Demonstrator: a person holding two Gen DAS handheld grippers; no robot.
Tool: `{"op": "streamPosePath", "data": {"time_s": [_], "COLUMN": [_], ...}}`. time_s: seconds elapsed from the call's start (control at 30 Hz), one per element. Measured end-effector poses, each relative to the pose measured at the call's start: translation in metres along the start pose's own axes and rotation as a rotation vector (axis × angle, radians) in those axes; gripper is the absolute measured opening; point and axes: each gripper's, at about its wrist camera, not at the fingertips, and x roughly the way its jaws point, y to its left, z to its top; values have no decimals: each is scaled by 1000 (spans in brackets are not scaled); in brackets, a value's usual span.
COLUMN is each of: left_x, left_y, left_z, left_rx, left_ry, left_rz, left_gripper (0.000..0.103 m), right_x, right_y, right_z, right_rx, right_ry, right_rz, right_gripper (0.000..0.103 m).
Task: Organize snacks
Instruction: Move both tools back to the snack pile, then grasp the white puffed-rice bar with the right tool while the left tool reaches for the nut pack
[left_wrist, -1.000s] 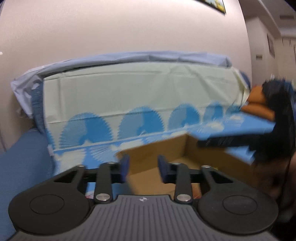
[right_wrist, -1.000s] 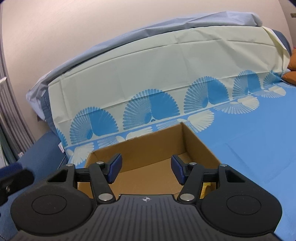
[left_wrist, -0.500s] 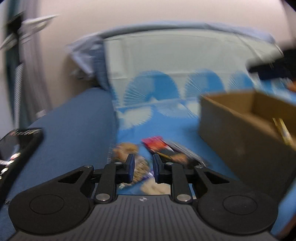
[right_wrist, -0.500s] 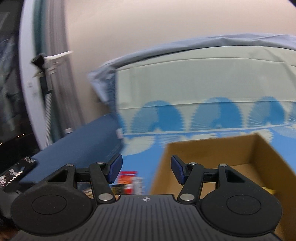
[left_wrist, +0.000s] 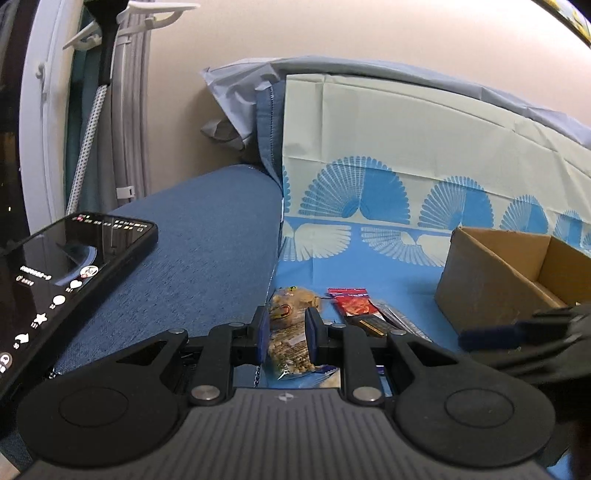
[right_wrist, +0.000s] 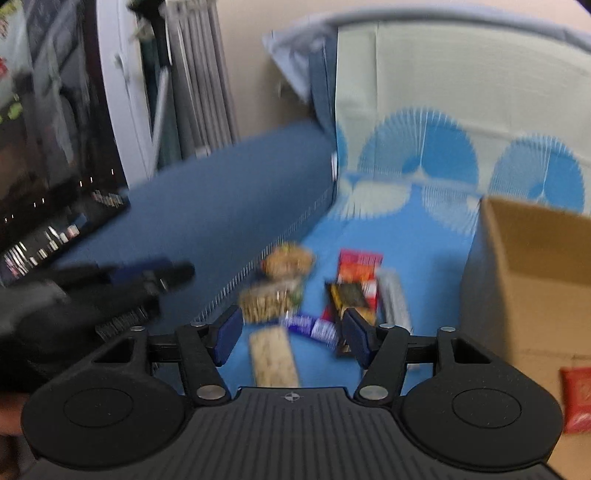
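Far left, a phone (left_wrist: 70, 273) with its screen lit lies on the dark blue cushion (left_wrist: 207, 236). Right of it, left tongs (left_wrist: 284, 338) narrowed around a clear bag of nuts (left_wrist: 288, 332) on the blue sheet (left_wrist: 388, 269); pads flank the bag, can't tell if they actually pinch it. Next right: red snack packet (left_wrist: 352, 304), dark bar (left_wrist: 373, 325) and a silvery wrapper (left_wrist: 400, 319) touching it. In the right wrist view (blurred) right tongs (right_wrist: 291, 334) spread wide, holding nothing, hovering over the pile: 2 nut bags (right_wrist: 277, 291), pale cracker pack (right_wrist: 273, 356), blue-wrapped bar (right_wrist: 314, 328). Far right, cardboard box (left_wrist: 491, 291) stands open just beside the pile; its inside is mostly hidden here. Another red pack (right_wrist: 576, 398) shows at the right edge, low.

Progress judgement: early-to-mid. At least 6 snacks are out on the sheet, none held over the box. Likely next: grip the nut bag, carry it right into the box.
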Motion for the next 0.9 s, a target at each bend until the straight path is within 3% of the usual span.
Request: {"op": "streamPosePath", "data": {"time_s": [0.13, 0.37, 0.47, 0.53, 0.6, 0.8, 0.9], "left_x": [3, 8, 12, 16, 22, 38, 51], "left_y": [-1, -3, -7, -12, -18, -26, -36], "left_z": [0, -1, -2, -2, -3, -8, -12], "left_rx": [9, 26, 43, 66, 96, 135, 188], "left_ry": [10, 23, 40, 62, 91, 144, 194], "left_rz": [-1, -2, -2, -7, -10, 0, 28], "left_gripper": [23, 24, 26, 29, 31, 31, 38], "right_x": [26, 62, 69, 69, 63, 40, 32], "right_y": [2, 4, 4, 5, 7, 0, -4], "right_z": [-12, -32, -40, -44, -44, -39, -38], "right_rx": [2, -18, -27, -57, -88, -87, -76], "right_ry": [98, 229, 279, 293, 286, 256, 280], "right_rz": [-11, -44, -25, -10, 4, 14, -11], "right_gripper": [80, 81, 73, 52, 45, 40, 40]}}
